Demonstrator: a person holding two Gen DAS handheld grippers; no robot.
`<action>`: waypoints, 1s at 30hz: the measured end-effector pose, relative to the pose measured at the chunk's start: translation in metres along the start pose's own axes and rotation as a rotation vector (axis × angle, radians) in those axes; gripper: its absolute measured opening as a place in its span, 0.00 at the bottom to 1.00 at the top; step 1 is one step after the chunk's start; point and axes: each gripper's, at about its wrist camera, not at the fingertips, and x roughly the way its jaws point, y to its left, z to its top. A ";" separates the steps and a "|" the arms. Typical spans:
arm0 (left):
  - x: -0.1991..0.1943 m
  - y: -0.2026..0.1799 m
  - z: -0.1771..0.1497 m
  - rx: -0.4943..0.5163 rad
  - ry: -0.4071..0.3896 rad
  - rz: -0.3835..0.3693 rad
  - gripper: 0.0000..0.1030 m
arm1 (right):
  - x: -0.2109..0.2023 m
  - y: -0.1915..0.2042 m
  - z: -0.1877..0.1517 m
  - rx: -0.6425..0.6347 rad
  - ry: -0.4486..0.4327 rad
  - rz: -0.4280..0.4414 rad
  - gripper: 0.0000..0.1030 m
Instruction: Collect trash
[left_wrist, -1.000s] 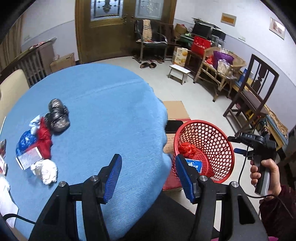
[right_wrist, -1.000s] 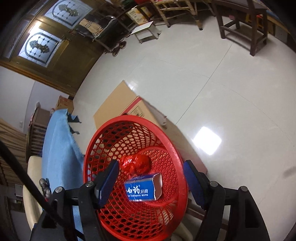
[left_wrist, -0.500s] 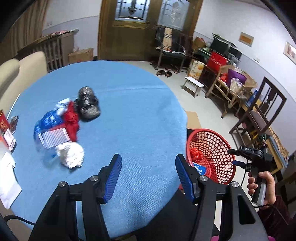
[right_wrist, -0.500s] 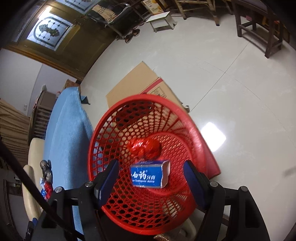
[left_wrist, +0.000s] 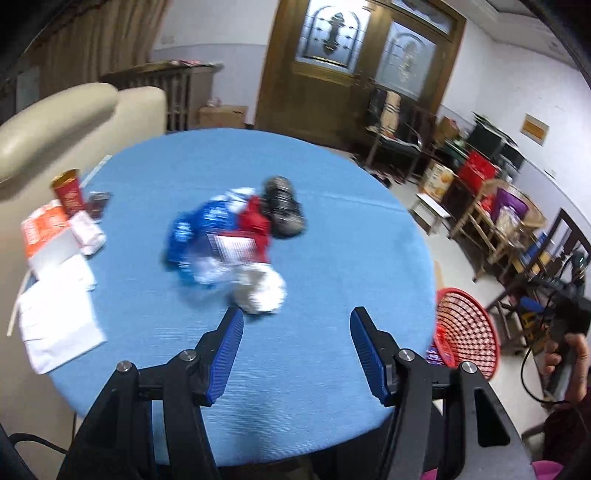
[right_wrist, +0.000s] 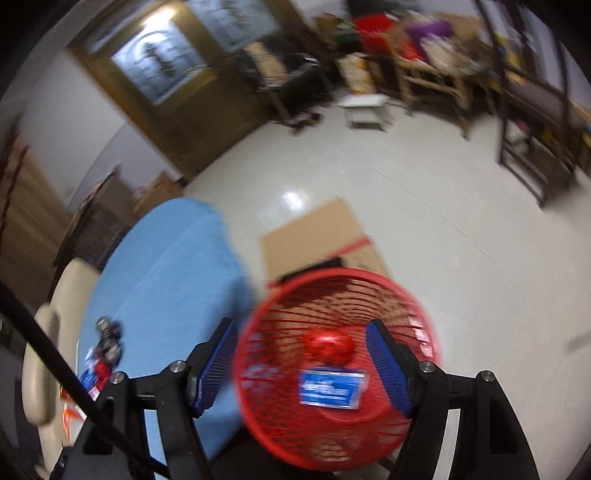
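A heap of trash lies on the round blue table (left_wrist: 332, 229): a black crumpled bag (left_wrist: 282, 212), a red wrapper (left_wrist: 255, 221), a blue packet (left_wrist: 201, 227) and a white paper wad (left_wrist: 260, 291). My left gripper (left_wrist: 295, 332) hangs open over the table, just short of the white wad, nothing between its fingers. A red mesh basket (right_wrist: 258, 369) stands on the floor beside the table, holding a red crumpled bag (right_wrist: 327, 343) and a blue box (right_wrist: 330, 386). My right gripper (right_wrist: 301, 360) is open above the basket, empty. The basket (left_wrist: 467, 332) also shows in the left wrist view.
At the table's left edge stand a red cup (left_wrist: 68, 192), white sheets (left_wrist: 55, 314) and an orange-white pack (left_wrist: 44, 229). Flattened cardboard (right_wrist: 314, 236) lies on the floor behind the basket. A cream sofa (left_wrist: 74, 122) is behind the table; chairs and clutter line the far wall.
My left gripper has swung from the basket side over the table toward the trash heap. My right gripper has risen above the basket, which looks smaller and lower. Both stayed open.
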 end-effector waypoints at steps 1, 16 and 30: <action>-0.004 0.007 0.000 -0.004 -0.010 0.015 0.59 | 0.000 0.018 -0.001 -0.036 0.000 0.022 0.73; -0.056 0.124 -0.009 -0.065 -0.098 0.315 0.60 | 0.012 0.347 -0.068 -0.608 0.037 0.458 0.73; -0.221 0.209 -0.094 -0.410 -0.186 0.911 0.60 | -0.010 0.591 -0.204 -0.910 0.183 0.967 0.73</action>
